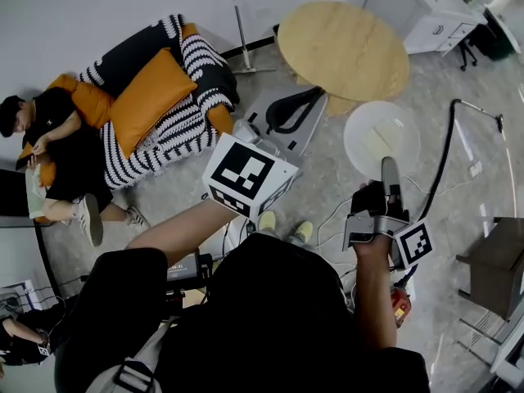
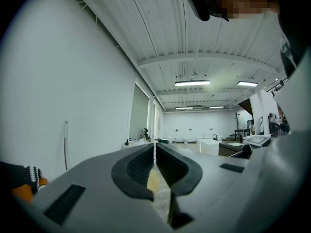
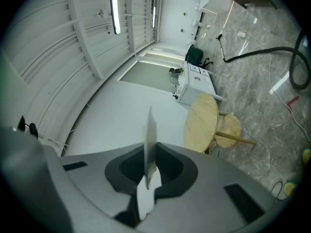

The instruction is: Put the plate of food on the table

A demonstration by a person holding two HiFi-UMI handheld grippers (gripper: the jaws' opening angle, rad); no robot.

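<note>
Your right gripper (image 3: 149, 161) has its jaws clamped on the rim of the plate (image 1: 381, 135). The plate hangs over the floor, short of the round counter (image 1: 344, 47) ahead. Your left gripper (image 2: 155, 150) has its jaws closed on nothing.

The plate looks stiff, light and breakable. A hold on one side of the rim will likely let it sag or twist, so the pale food (image 1: 375, 143) could slide. Carry it level; a deeper bite on the rim would be safer.

Near your path to the counter lie a white floor unit (image 1: 282, 121) and a black cable (image 1: 443, 158), so step round them. A stool (image 3: 228, 130) sits tucked beside the counter. The sofa (image 1: 155, 97) is well off to your left.
</note>
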